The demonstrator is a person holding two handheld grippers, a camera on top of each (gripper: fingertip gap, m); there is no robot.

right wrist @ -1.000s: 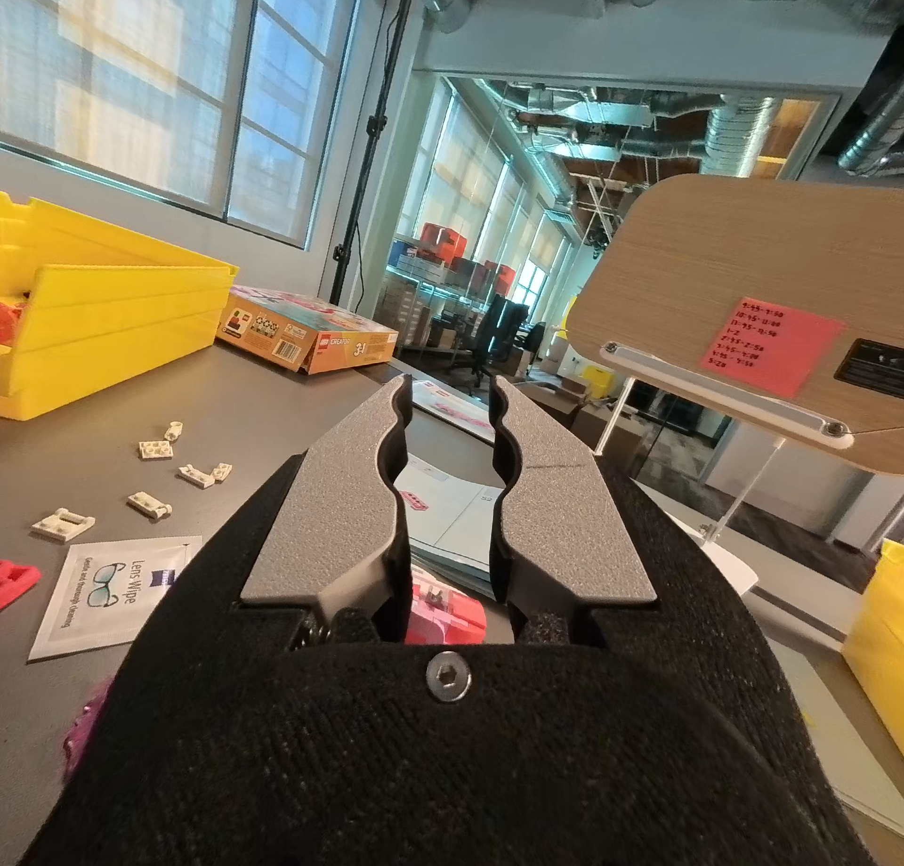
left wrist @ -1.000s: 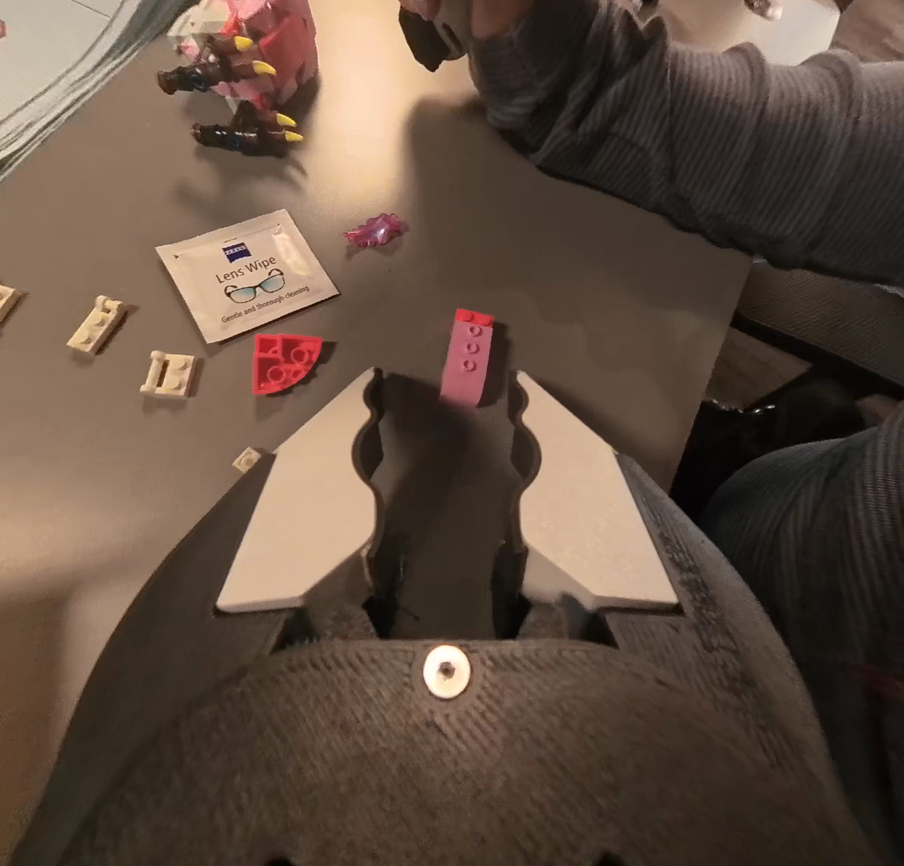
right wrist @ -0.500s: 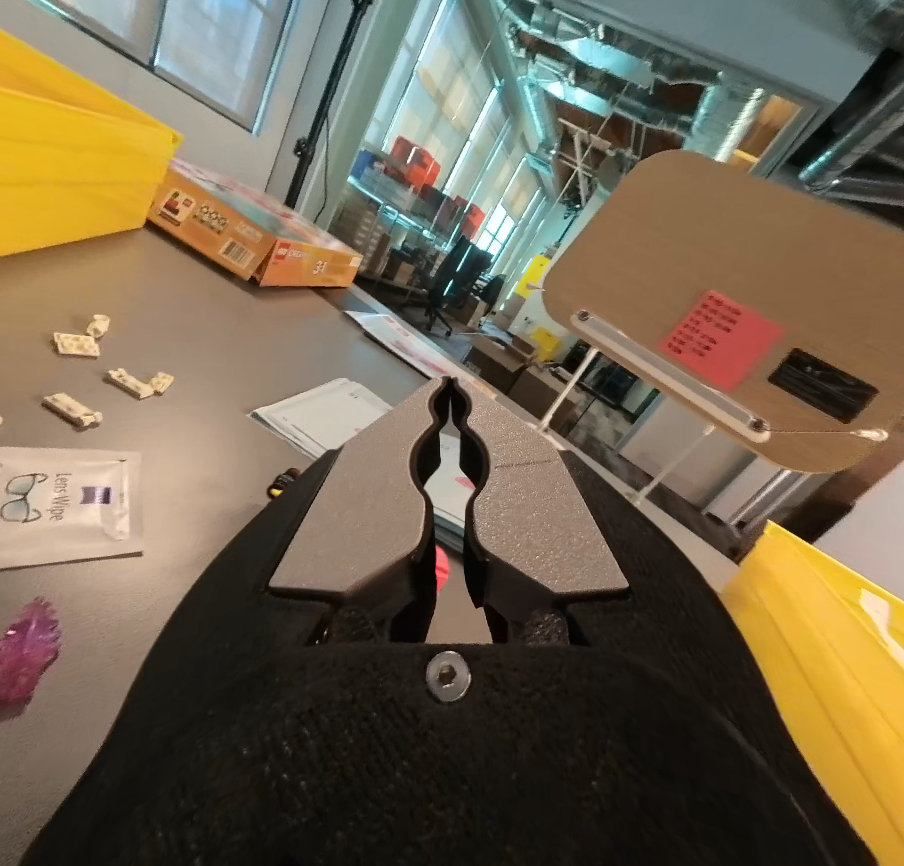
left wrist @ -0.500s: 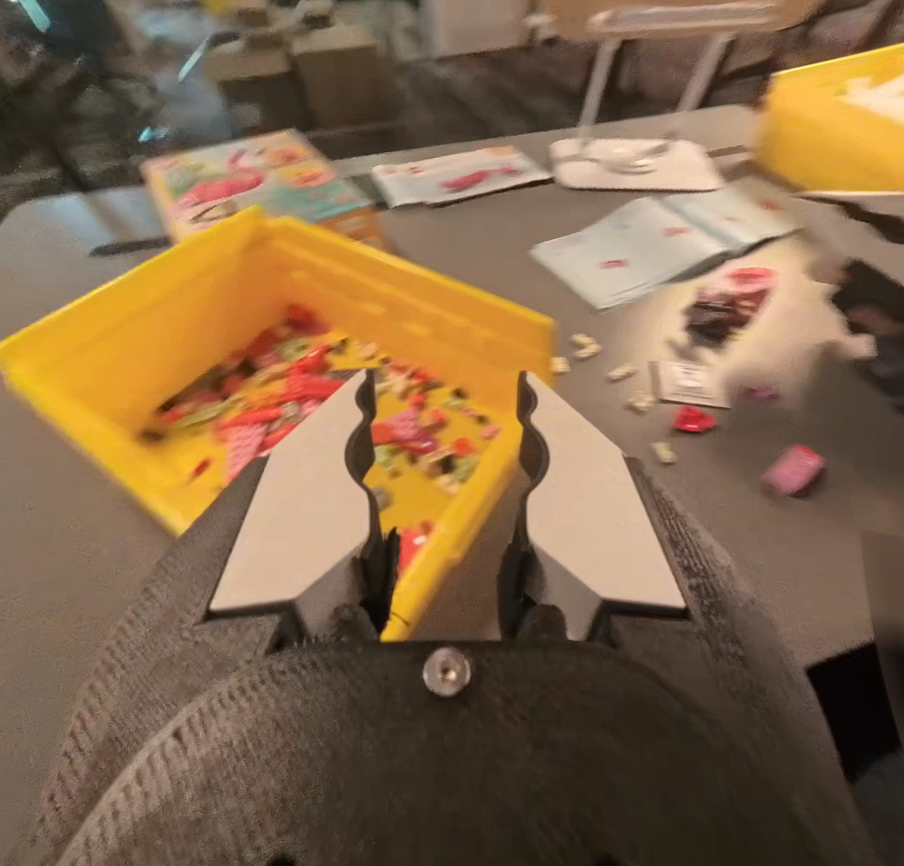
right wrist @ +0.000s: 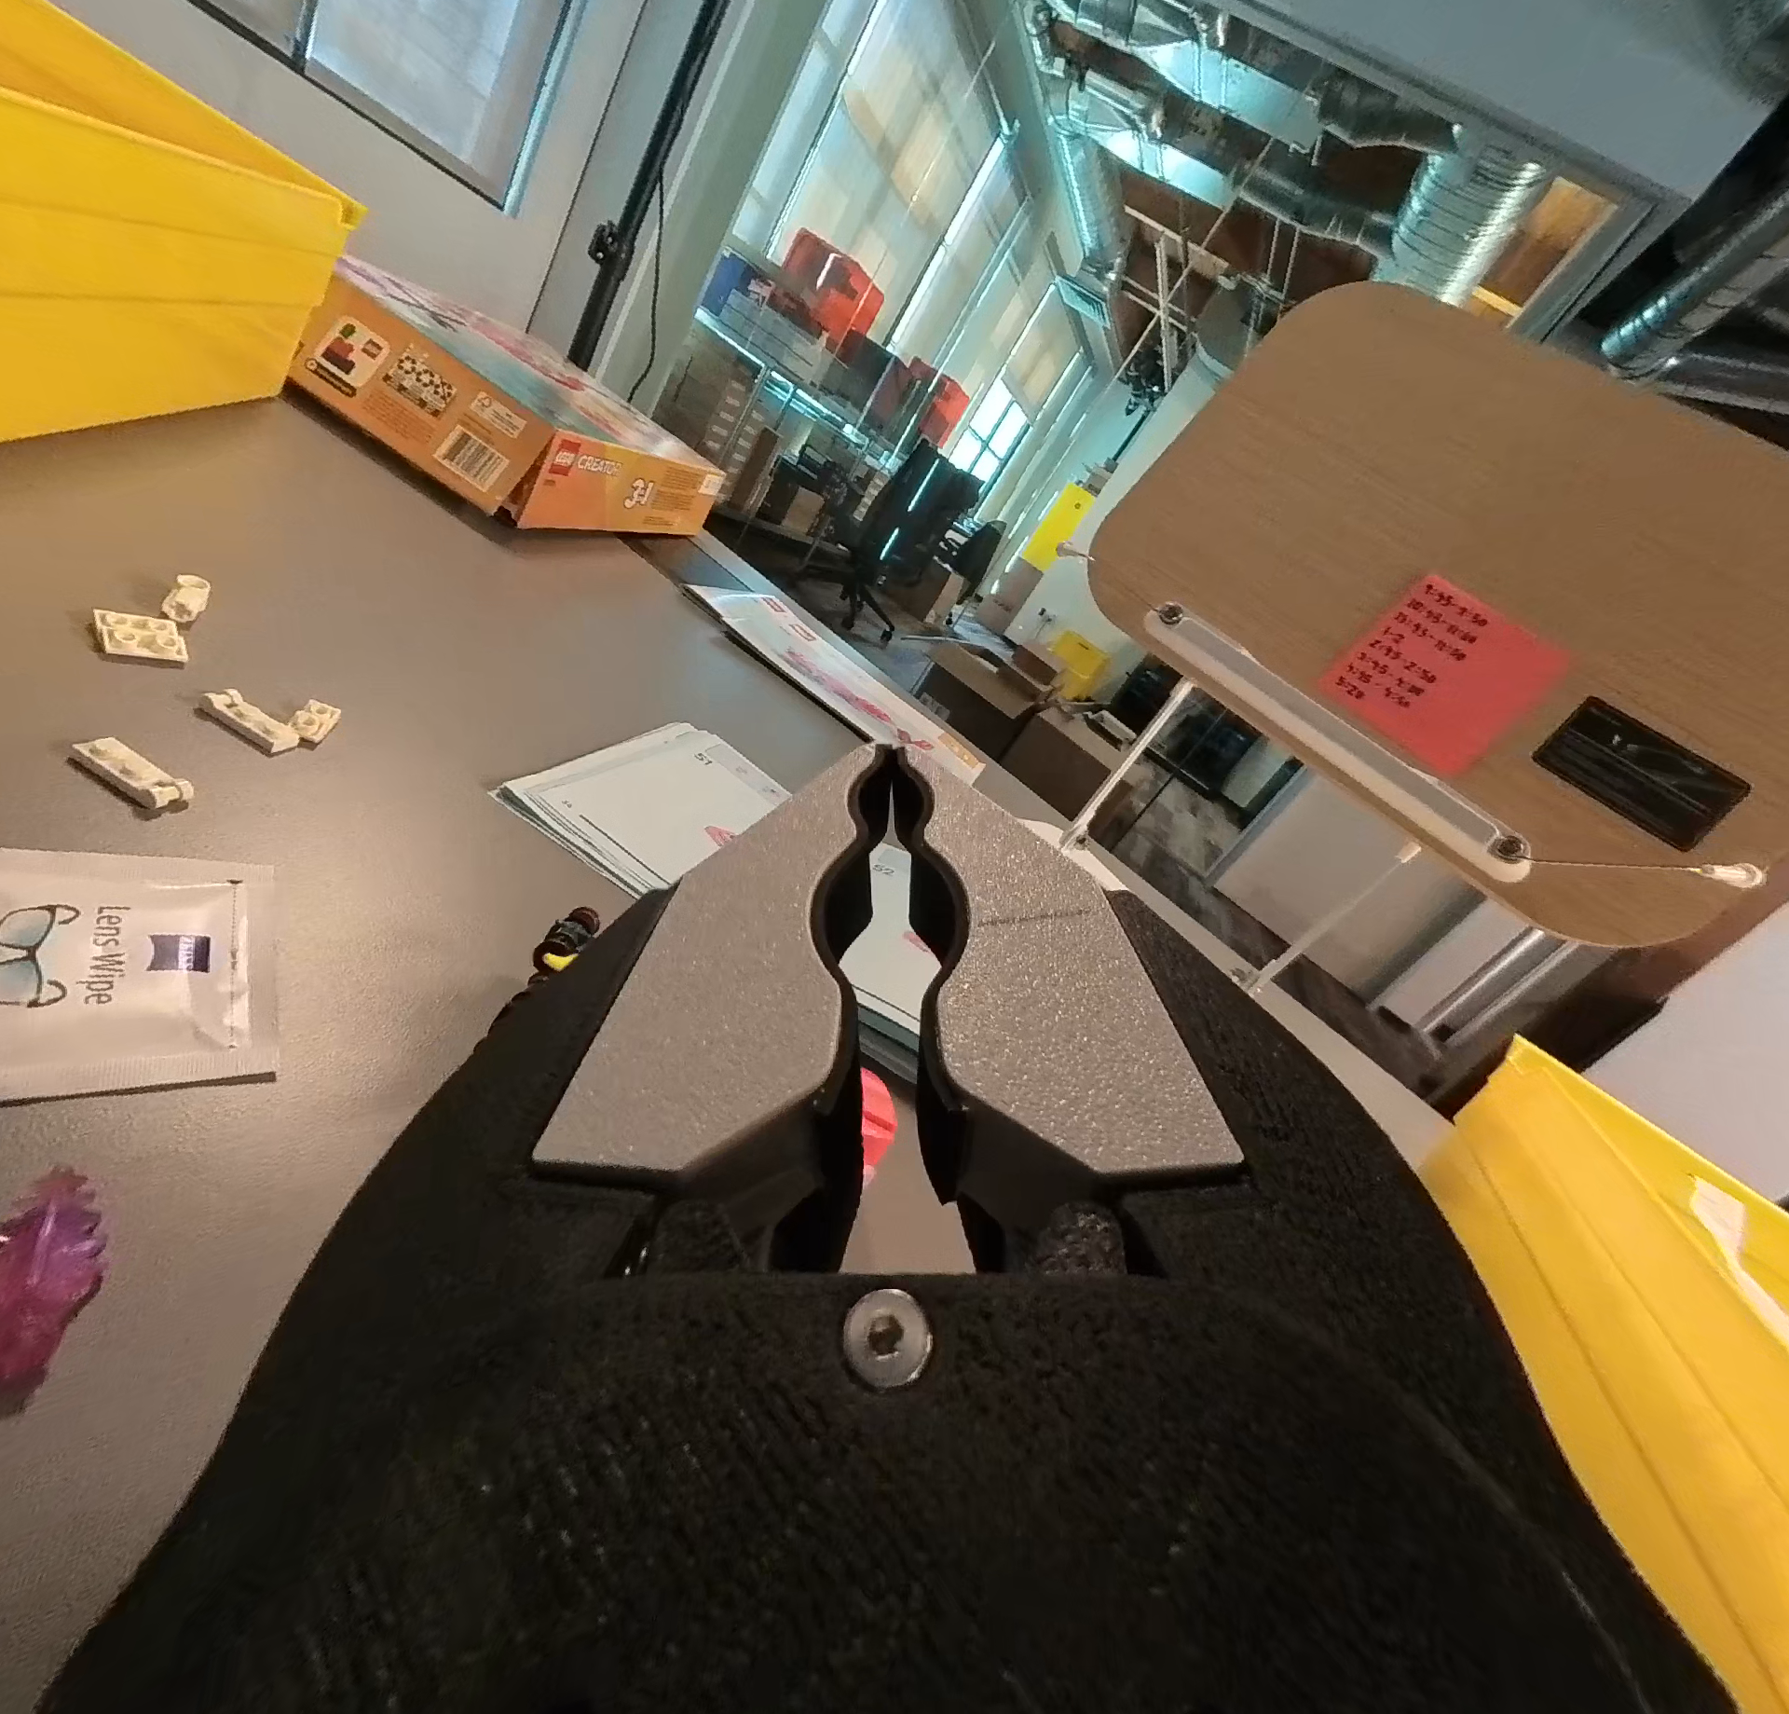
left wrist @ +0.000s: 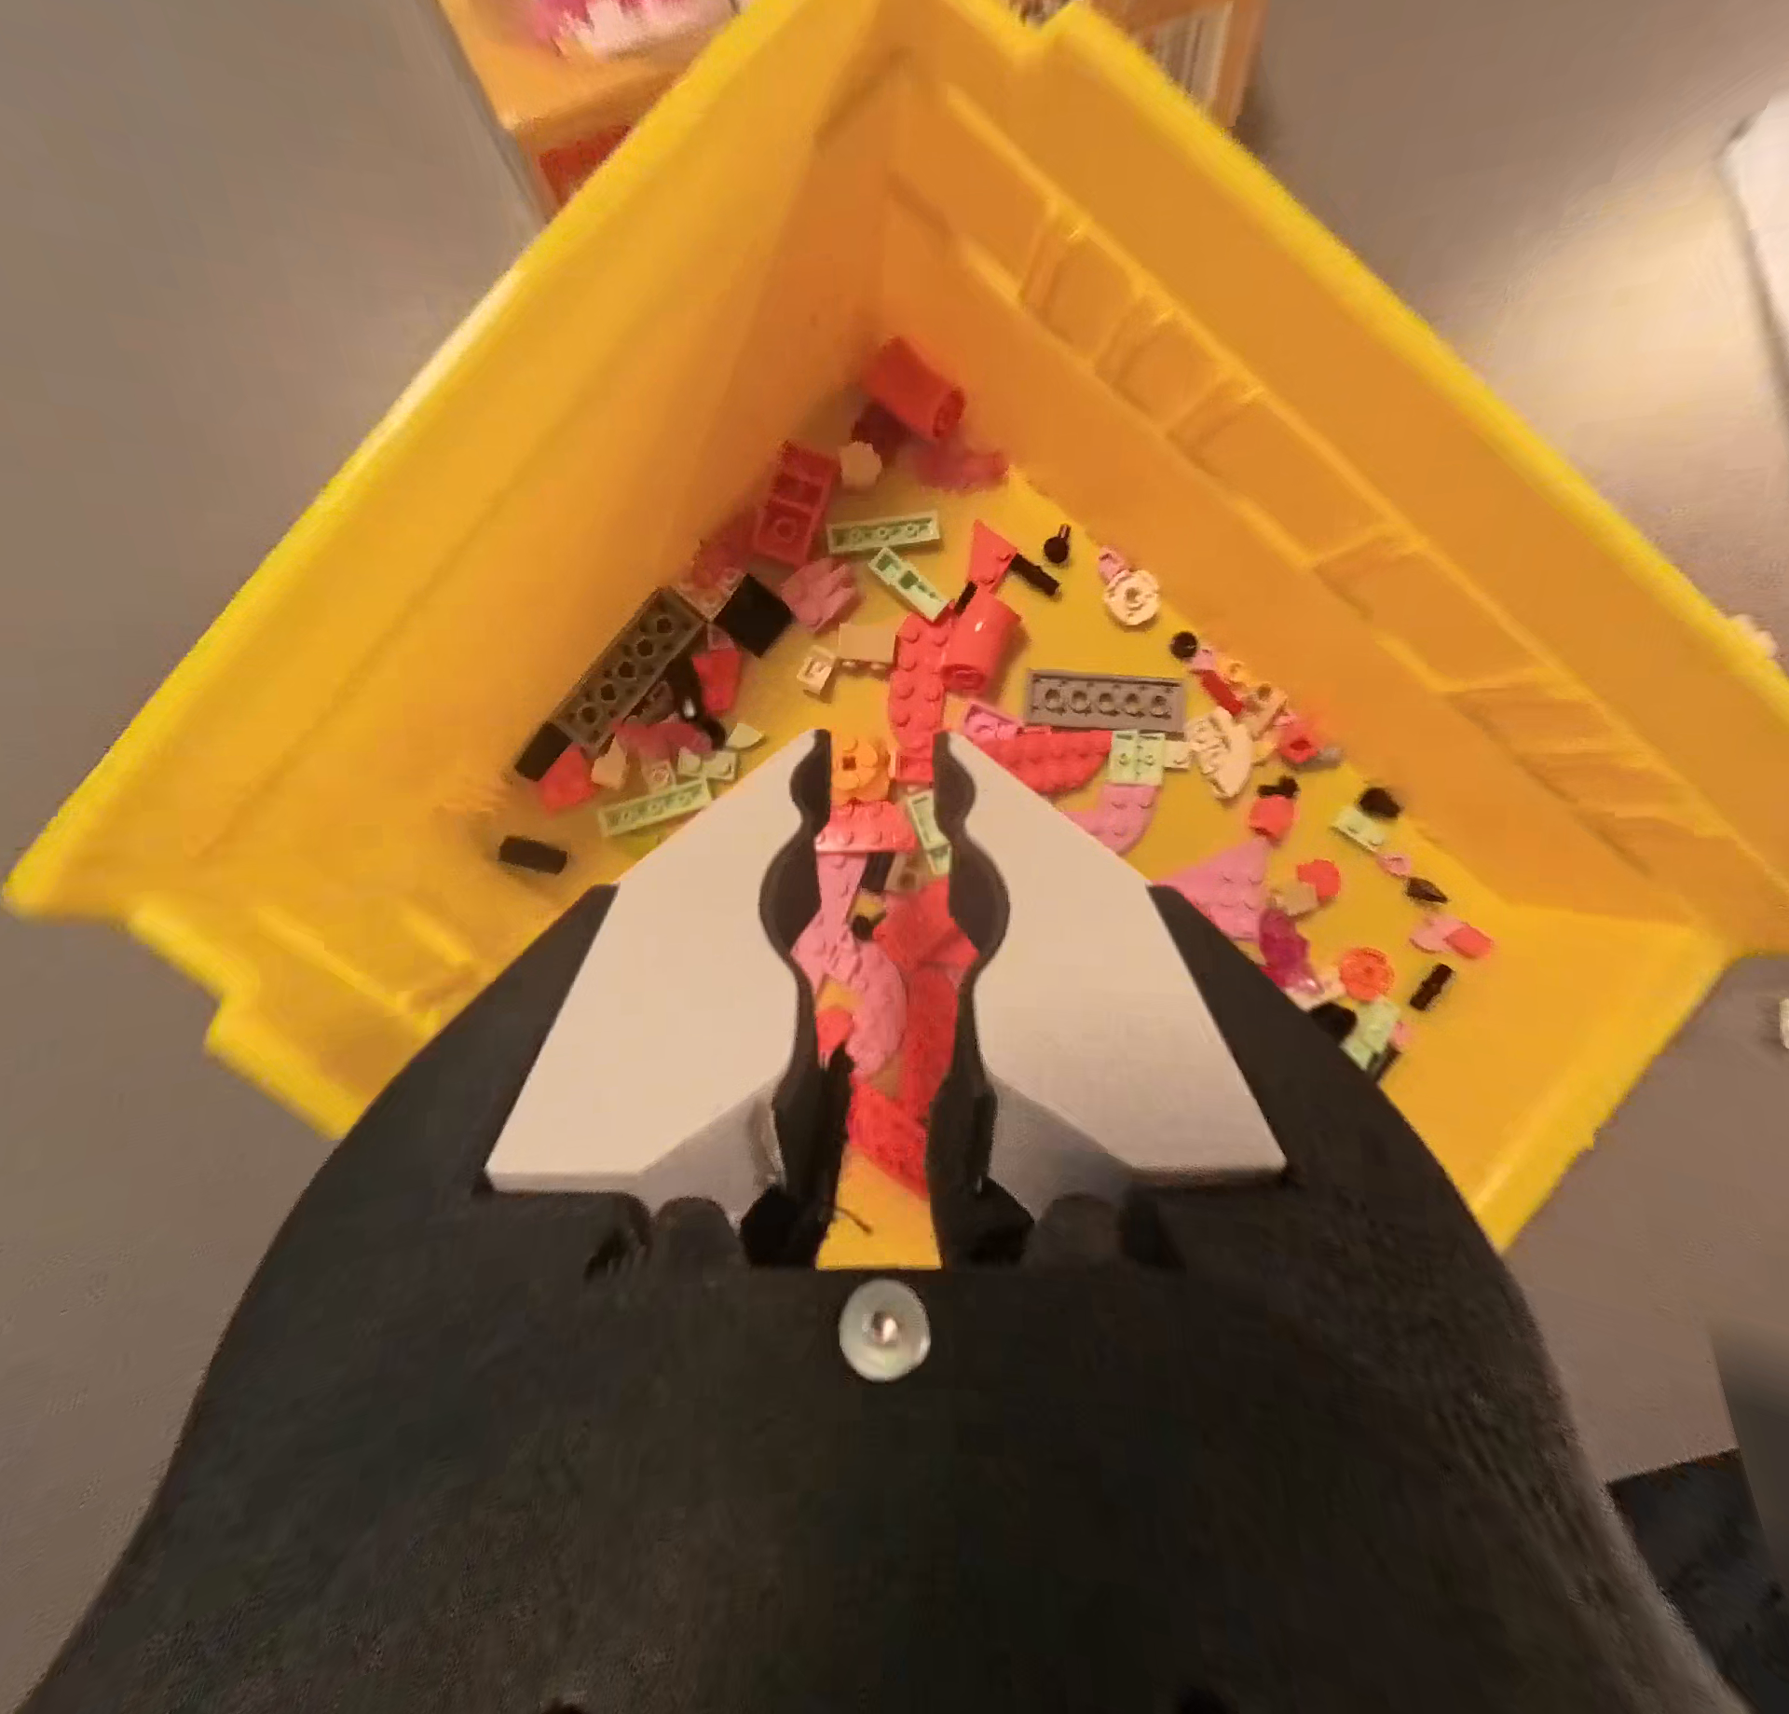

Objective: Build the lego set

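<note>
Left hand-held gripper (left wrist: 876,748): narrowly spread, holding nothing, above loose toy bricks (left wrist: 929,670) in yellow bin (left wrist: 542,544). Bricks likely light, rigid, slippery; best pinched by the edges.

Right hand-held gripper (right wrist: 893,759): pressed together, bare, over bench (right wrist: 416,660) beside booklet (right wrist: 639,806).

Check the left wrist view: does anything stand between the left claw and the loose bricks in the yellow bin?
Nothing visible does. The left claw points down into the open-topped yellow bin, and the loose bricks show directly beyond its parted fingertips, with no lid over them.
</note>
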